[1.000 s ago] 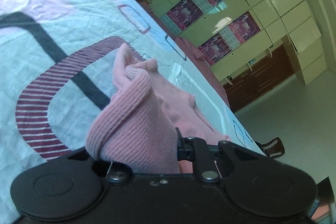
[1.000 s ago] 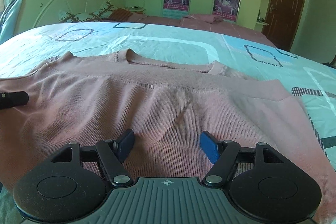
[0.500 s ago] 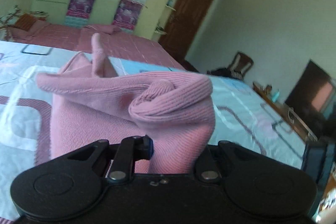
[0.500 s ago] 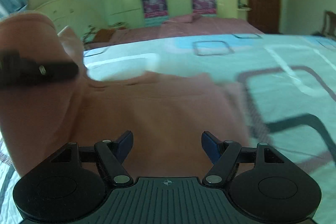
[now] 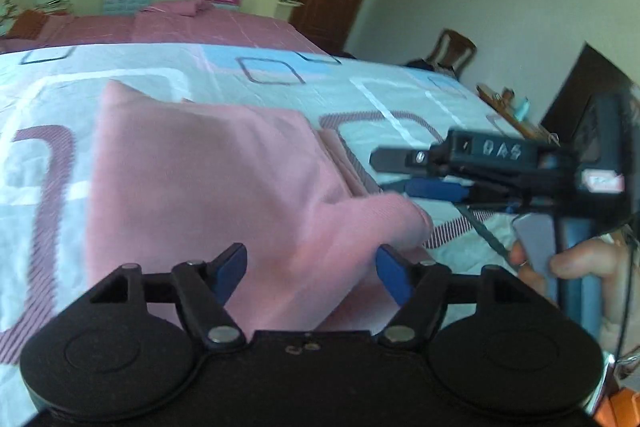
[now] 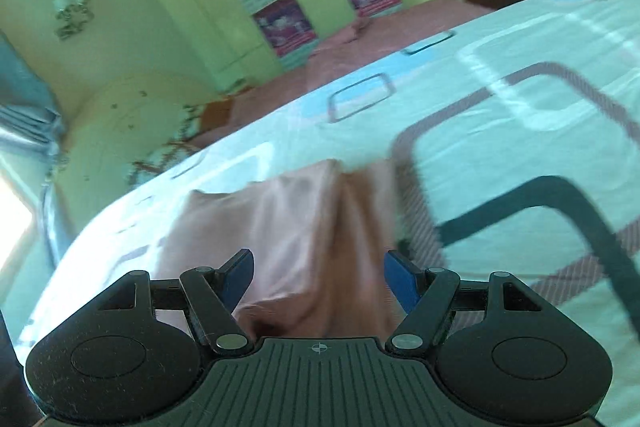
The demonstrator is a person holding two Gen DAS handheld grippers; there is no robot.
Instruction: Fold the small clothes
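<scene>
L gripper [image 5: 311, 269]: jaws opening, blue pads wide, pink sweater [image 5: 208, 195] w/ fabric between them but not pinched. R gripper [image 6: 318, 277]: fingers spread, nothing clamped, hovering over the same sweater [image 6: 296, 227]. Sweater lies folded on the bedsheet [image 5: 400, 95], near its mid area, well off the far edge. R gripper also shows in L view [image 5: 394, 173], held by a hand [image 5: 568, 267] just beside the sweater's right side.

Left claw [image 5: 311, 273]: jaws opening, blue pads wide apart, nothing pinched; aimed downward.
Right claw [image 6: 318, 277]: jaws apart, pads free; in the left view it lies level at 3 o'clock.
Right hand [image 5: 568, 267]: fingers wrapped on handle.
</scene>
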